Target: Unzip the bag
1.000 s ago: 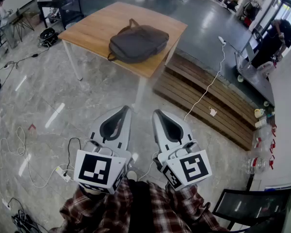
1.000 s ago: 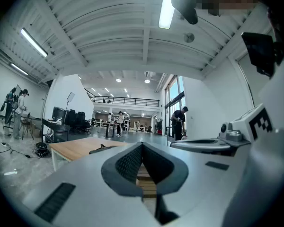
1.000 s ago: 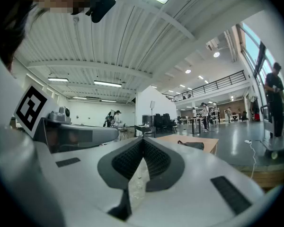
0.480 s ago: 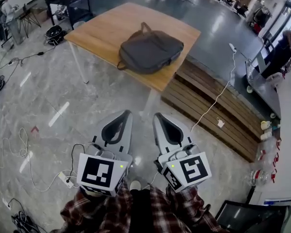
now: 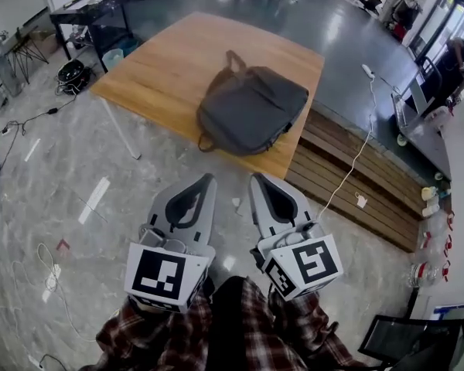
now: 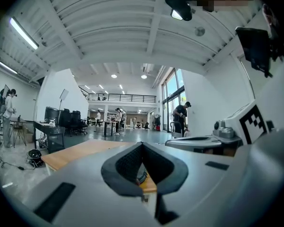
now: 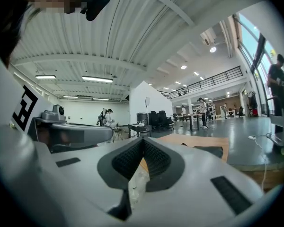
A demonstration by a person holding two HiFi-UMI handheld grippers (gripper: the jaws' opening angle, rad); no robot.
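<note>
A dark grey bag [image 5: 253, 112] with carry handles lies flat on the wooden table [image 5: 170, 60], near its front right edge. I see no opened zip on it. My left gripper [image 5: 209, 178] and right gripper [image 5: 255, 178] are held side by side above the floor, well short of the table, both pointing toward the bag. Each is shut, with nothing between its jaws. The left gripper [image 6: 142, 144] view shows the table's [image 6: 71, 154] near corner ahead. In the right gripper [image 7: 143, 140] view the bag [image 7: 209, 151] lies low on the table [image 7: 184, 139].
A low slatted wooden platform [image 5: 356, 176] lies right of the table, and a white cable [image 5: 348, 161] runs across it. A black desk [image 5: 89, 10] stands at the back left. Loose cables [image 5: 50, 273] trail on the floor at left, and a chair [image 5: 406, 338] is at the bottom right.
The table and bag have come nearer and lower in the head view. Both grippers keep their place side by side and stay shut.
</note>
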